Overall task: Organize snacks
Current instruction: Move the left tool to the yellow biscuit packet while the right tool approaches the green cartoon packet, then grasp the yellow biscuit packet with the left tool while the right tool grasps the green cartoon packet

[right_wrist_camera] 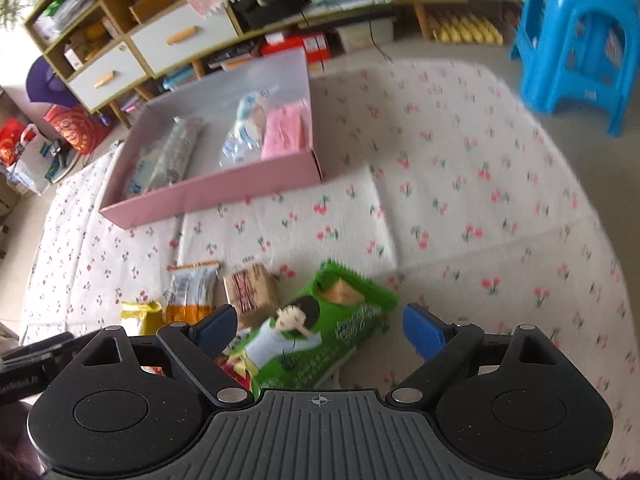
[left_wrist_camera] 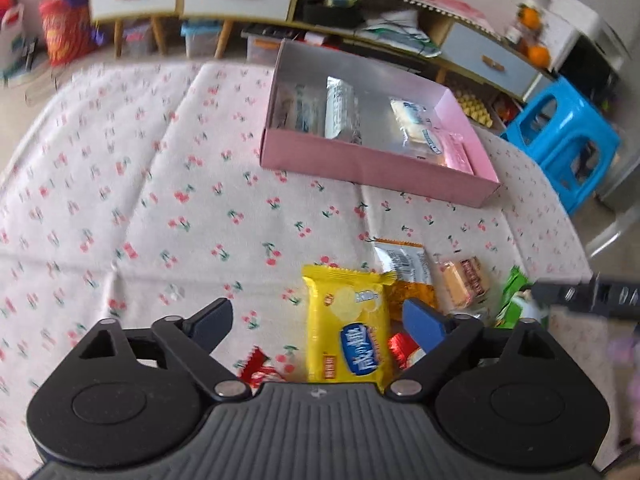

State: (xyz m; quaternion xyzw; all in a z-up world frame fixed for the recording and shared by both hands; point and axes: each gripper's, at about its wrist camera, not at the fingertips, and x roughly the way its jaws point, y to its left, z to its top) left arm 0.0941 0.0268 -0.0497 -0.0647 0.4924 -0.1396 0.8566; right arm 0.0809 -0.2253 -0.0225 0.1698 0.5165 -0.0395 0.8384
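The left gripper (left_wrist_camera: 318,326) stands wide open over the yellow snack packet (left_wrist_camera: 347,330) at lower centre, gripping nothing; the packet's long axis runs up the frame. The right gripper (right_wrist_camera: 318,326) is equally wide, straddling the green snack packet (right_wrist_camera: 316,334), which slants toward upper right. The pink box (left_wrist_camera: 376,166) sits beyond, upper centre.

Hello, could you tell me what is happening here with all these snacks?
A person holds two claws over a cherry-print cloth. The left claw is open above a yellow snack packet; the right claw is open above a green packet. Neither grips anything. A pink box farther back already holds several packets, while others lie loose on the cloth.
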